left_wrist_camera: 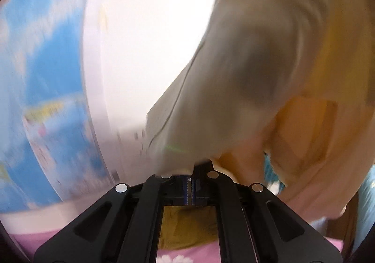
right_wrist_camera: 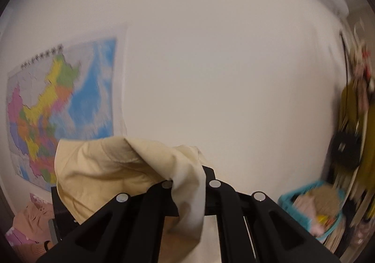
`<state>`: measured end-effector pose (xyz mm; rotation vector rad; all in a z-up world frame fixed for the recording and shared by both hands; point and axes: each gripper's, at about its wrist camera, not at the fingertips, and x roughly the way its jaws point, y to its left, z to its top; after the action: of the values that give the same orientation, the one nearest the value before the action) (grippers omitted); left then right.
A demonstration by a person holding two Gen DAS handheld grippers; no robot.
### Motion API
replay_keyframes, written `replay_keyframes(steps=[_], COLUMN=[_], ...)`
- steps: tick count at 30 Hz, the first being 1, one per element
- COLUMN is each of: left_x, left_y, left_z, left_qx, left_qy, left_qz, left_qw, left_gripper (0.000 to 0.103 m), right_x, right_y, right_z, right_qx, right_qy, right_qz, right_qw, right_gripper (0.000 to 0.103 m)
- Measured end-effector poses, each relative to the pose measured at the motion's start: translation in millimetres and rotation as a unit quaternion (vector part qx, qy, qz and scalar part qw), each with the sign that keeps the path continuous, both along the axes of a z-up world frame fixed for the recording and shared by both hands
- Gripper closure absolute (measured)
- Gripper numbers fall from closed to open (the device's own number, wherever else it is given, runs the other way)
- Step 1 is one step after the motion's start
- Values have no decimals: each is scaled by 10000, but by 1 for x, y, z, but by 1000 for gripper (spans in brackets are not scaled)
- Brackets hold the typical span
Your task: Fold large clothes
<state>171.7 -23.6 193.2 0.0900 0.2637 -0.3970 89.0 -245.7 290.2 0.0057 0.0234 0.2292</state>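
Garment: cream garment [right_wrist_camera: 110, 169] held up in front of the white wall [right_wrist_camera: 222, 75], right of the wall map [right_wrist_camera: 58, 103].
Left hand-held gripper [left_wrist_camera: 191, 183]: jaws closed, pinching the cream garment's edge.
Right hand-held gripper [right_wrist_camera: 191, 190]: jaws closed on the cream garment, cloth draped over them.
Basket: blue basket [right_wrist_camera: 311, 211] low, far right of the wall map.

surface: pink flowered bedding [left_wrist_camera: 187, 254] | on it: olive-brown cloth [left_wrist_camera: 187, 218], partly hidden, blurred

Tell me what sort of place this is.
Probably a bedroom at home: a colourful wall map hangs on a plain wall, pink flowered bedding lies below, and a turquoise basket of belongings stands beside hanging clothes.
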Motion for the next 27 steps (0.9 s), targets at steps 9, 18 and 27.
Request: replay_keyframes(steps=[9, 18, 27], left_x=[-144, -312, -444], left_y=[52, 115, 167], left_z=[123, 155, 132], left_qx=[-293, -22, 169], left_qy=[-1456, -1963, -1686], left_qz=[381, 1405, 2568], left_qw=[9882, 9704, 9515], left_gripper=[101, 101, 101], right_x=[-147, -215, -225], right_y=[-18, -2, 55], right_z=[85, 62, 9], right_qx=[98, 272, 177], right_qy=[-1058, -711, 27], right_qz=[648, 2463, 4073], right_qw=[9922, 9662, 9131], right_gripper=[101, 100, 100])
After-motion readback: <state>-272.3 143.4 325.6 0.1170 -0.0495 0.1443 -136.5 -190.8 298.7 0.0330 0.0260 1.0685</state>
